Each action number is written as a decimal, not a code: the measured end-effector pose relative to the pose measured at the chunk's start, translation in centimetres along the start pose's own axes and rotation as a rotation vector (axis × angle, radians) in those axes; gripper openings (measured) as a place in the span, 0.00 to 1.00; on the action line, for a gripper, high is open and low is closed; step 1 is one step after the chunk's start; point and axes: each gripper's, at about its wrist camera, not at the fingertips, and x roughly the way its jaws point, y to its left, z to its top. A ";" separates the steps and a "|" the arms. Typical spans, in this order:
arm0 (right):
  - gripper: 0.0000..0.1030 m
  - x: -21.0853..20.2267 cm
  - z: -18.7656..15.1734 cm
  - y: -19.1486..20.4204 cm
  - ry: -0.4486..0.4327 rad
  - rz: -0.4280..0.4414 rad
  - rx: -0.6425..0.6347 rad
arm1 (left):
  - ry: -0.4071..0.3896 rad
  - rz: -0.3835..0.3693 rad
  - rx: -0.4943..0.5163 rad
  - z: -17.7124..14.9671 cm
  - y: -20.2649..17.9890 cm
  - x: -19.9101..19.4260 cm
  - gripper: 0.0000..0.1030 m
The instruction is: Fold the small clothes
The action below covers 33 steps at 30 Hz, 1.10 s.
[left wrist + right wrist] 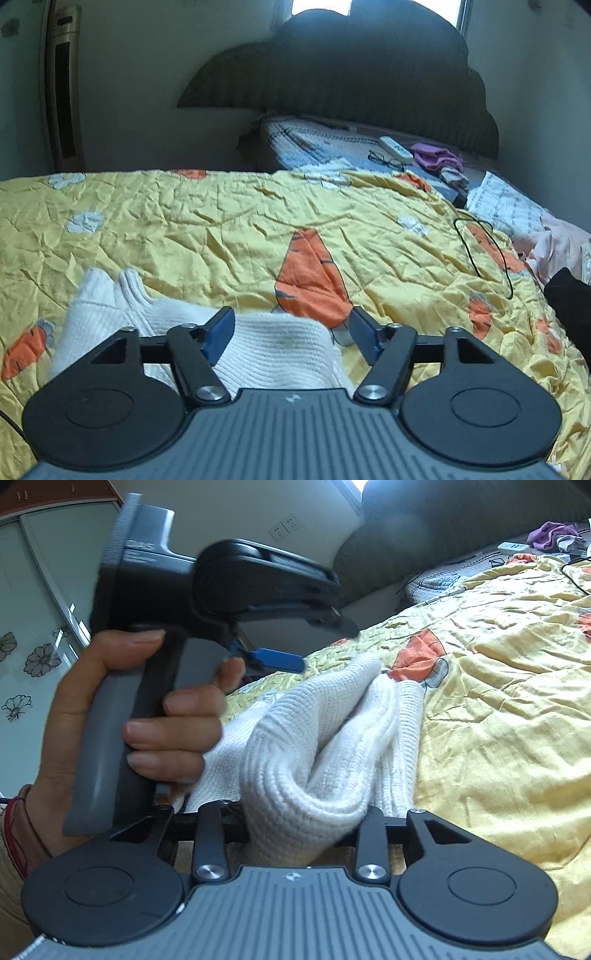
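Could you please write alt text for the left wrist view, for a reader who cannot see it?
The left gripper stands open over a white knitted garment lying on a crumpled yellow quilt printed with orange carrots. Beyond it are a dark padded headboard, a remote control, glasses and purple cloth.

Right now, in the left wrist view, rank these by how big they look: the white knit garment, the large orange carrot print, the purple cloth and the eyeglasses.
Largest to smallest as they appear:
1. white knit garment, though it lies nearest the camera
2. large orange carrot print
3. purple cloth
4. eyeglasses
The last two lie far back and look close in size, so their order is unsure.
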 end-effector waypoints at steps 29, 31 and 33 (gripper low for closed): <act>0.29 0.0 -0.2 -2.5 -0.033 0.051 0.190 | -0.041 0.191 0.056 -15.3 12.5 -13.2 0.79; 0.29 0.1 -0.1 -2.5 -0.031 0.048 0.186 | -0.062 0.203 0.084 -16.2 12.5 -13.9 0.80; 0.29 0.1 -0.1 -2.5 -0.029 0.047 0.180 | -0.072 0.216 0.112 -16.4 12.3 -14.2 0.80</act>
